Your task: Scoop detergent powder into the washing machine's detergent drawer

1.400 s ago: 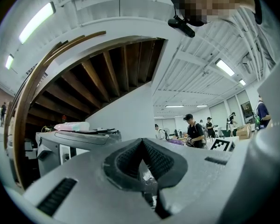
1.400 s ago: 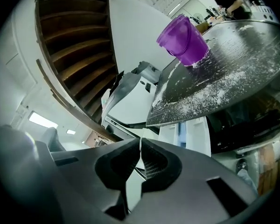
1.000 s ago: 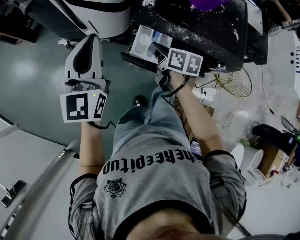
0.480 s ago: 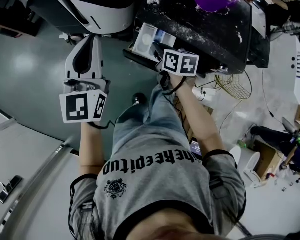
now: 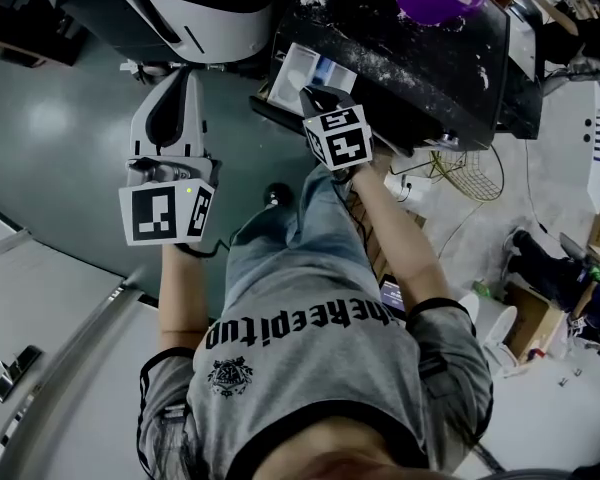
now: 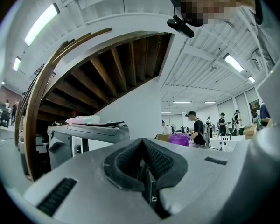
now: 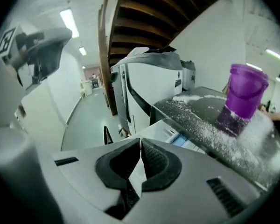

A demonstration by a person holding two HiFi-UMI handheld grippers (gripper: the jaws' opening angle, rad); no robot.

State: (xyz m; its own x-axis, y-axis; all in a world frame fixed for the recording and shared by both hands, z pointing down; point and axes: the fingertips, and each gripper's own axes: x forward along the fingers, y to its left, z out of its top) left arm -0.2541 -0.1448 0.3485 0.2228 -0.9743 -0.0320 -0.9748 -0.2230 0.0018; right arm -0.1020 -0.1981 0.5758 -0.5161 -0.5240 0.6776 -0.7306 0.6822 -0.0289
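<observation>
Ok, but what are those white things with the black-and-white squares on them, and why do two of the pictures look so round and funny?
Those are two grabbers, and a person holds one in each hand. The cubes with squares are part of them. The big picture comes from a camera on the person's head, looking down at their own shirt and arms. The two round pictures come from little cameras riding on the grabbers, each looking along its two jaws.

The left gripper is held out over the floor, jaws together, holding nothing. The right gripper also has its jaws together, with no scoop in them. It sits by the open detergent drawer of the washing machine. On top of the machine stands a purple cup, with white powder spilled around it.
</observation>
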